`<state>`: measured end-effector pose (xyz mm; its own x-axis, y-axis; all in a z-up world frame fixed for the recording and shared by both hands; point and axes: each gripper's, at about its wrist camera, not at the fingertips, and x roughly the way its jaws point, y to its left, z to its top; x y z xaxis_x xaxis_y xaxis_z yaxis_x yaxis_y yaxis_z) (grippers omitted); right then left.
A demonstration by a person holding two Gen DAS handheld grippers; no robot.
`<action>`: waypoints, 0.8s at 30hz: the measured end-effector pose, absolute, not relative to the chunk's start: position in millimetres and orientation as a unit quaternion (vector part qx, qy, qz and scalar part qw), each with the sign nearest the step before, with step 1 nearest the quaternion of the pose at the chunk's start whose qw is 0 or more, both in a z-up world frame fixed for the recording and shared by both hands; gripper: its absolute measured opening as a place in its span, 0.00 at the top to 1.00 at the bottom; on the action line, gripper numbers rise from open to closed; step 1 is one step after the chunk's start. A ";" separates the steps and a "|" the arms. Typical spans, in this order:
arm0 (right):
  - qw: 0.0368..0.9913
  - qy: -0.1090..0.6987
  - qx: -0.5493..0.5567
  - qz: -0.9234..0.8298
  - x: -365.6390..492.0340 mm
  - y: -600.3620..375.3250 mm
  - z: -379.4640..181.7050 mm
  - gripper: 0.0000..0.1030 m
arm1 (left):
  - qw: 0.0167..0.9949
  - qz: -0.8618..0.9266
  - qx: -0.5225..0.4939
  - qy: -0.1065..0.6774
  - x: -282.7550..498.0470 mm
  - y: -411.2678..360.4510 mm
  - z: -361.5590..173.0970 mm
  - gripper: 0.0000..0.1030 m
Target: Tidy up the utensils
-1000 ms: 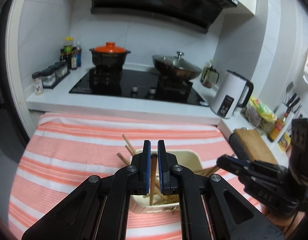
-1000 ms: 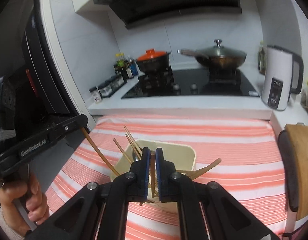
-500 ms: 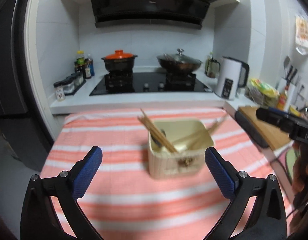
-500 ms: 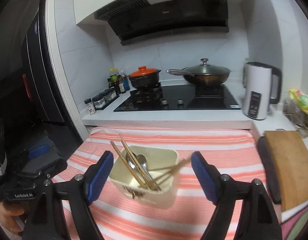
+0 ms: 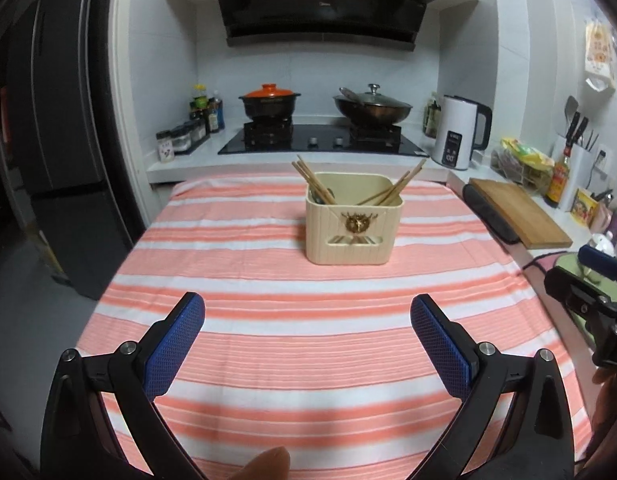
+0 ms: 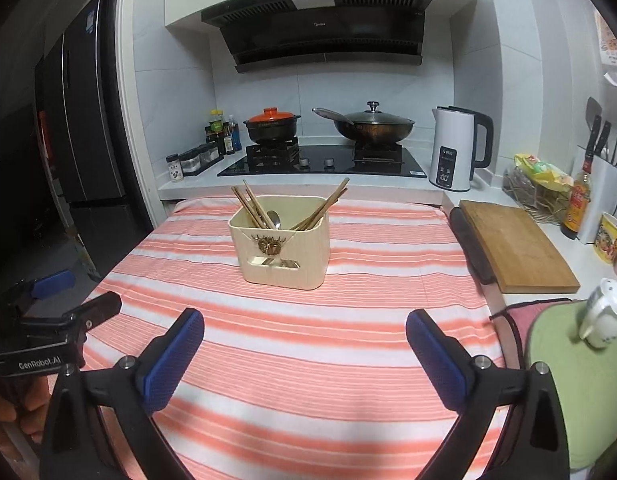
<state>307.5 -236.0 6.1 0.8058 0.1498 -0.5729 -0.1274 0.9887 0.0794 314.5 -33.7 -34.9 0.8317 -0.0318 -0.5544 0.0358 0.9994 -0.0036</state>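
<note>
A cream utensil holder (image 5: 353,226) (image 6: 284,242) stands on the pink striped tablecloth (image 5: 268,280). Several wooden chopsticks (image 5: 312,180) (image 6: 250,206) lean out of it on both sides, and a metal spoon (image 6: 274,219) sits inside. My left gripper (image 5: 308,344) is open and empty, low over the cloth well in front of the holder. My right gripper (image 6: 304,354) is open and empty, also in front of the holder. Each gripper shows at the edge of the other's view.
A wooden cutting board (image 6: 516,248) lies on the right counter. Behind the table are a stove with an orange-lidded pot (image 5: 270,102) and a wok (image 5: 372,108), a white kettle (image 6: 456,148) and spice jars (image 5: 180,140). A small white teapot (image 6: 604,314) sits at the right.
Both grippers were shut on chopsticks over the holder a second ago. They have opened, left the chopsticks in the holder, and pulled back towards the table's near edge.
</note>
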 end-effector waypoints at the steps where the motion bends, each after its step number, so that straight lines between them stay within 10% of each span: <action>1: 0.951 0.299 0.015 0.073 301.4 -234.0 9.1 0.00 | 0.958 -0.011 0.009 0.285 307.7 -33.9 -32.1 0.00; 24: 0.960 0.264 -0.027 0.092 234.7 -193.4 43.4 0.00 | 0.968 0.027 0.020 0.250 236.7 -21.5 -2.1 0.00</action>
<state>234.7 -193.4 43.4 0.8437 0.1633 -0.5113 -0.1916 0.9815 -0.0028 236.7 -21.5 -2.1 0.8736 0.0617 -0.4828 -0.0415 0.9978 0.0525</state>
